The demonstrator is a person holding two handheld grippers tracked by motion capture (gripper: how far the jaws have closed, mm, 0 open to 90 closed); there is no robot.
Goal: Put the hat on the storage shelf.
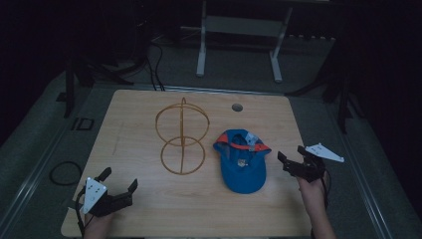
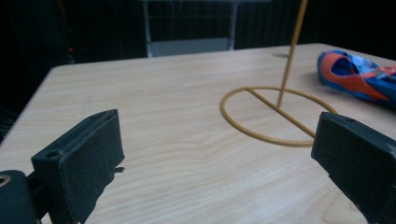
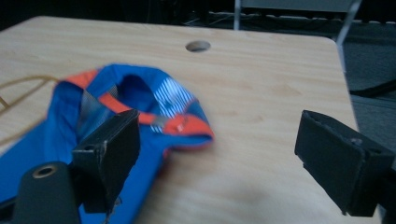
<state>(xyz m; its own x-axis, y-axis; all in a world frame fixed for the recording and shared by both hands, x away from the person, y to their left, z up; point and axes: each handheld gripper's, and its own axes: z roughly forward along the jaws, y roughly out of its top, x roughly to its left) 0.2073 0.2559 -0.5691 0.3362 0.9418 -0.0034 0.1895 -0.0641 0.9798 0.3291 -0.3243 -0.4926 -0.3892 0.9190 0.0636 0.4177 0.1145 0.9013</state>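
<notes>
Blue cap (image 1: 242,164) with orange trim, yellow wire stand (image 1: 181,137), light wood-grain table (image 1: 139,124)

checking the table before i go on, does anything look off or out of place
The blue cap lies upside down on the table, orange lining up, beside the wire stand and not on it. The stand itself stands upright. Nothing looks spilled or broken.

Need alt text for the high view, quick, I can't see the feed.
A blue and orange cap lies upside down on a wooden table, beside a yellow wire stand. The open right gripper hovers just right of it; the open left gripper sits near the front left corner.
</notes>
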